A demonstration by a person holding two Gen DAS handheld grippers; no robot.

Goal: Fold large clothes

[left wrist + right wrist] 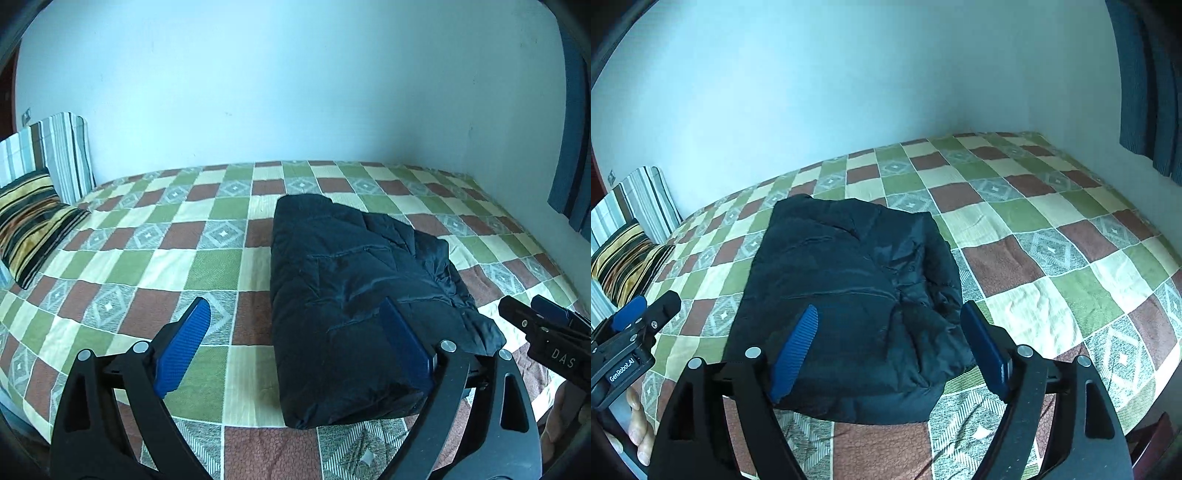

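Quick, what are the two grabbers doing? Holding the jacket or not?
Left gripper: open, holding nothing.
Right gripper: open, holding nothing.
The folded jacket lies free on the bed.

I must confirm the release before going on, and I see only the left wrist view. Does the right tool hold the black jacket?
Observer: No. The right tool stands open over the folded jacket, nothing pinched between its pads.
Operator: Is something beside the bed, on the right?
Observer: Yes, a dark red wooden piece shows past the bed's near right corner; what it is, I cannot tell.
Operator: Does the left tool carry a label?
Observer: Yes, the label reads "GenRobot.AI".
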